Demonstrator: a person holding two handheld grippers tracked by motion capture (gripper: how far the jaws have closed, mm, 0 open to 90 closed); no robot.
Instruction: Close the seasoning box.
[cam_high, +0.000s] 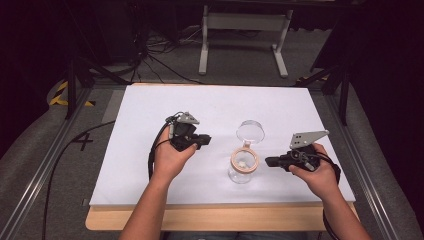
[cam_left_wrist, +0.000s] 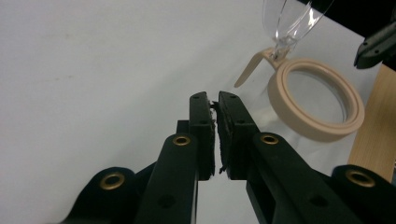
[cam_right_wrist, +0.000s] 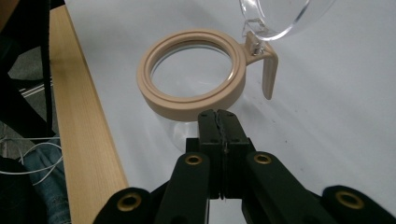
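My left gripper (cam_high: 204, 140) and right gripper (cam_high: 270, 161) are both pressed together, pinching nothing. Between them, near the table's (cam_high: 150, 110) front edge, stands the glass jar (cam_high: 243, 165), lid (cam_high: 250, 131) flipped open.

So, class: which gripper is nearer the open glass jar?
Right. The right gripper sits just beside the jar, shut; the left gripper is farther off, up-left of it.

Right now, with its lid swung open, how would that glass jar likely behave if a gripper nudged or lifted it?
The jar looks like clear glass, so probably rigid, smooth and breakable. Its open clear lid hangs off one side at the hinge, which may pull it off balance when lifted. It stands upright on the white table, so a low nudge would likely slide it.
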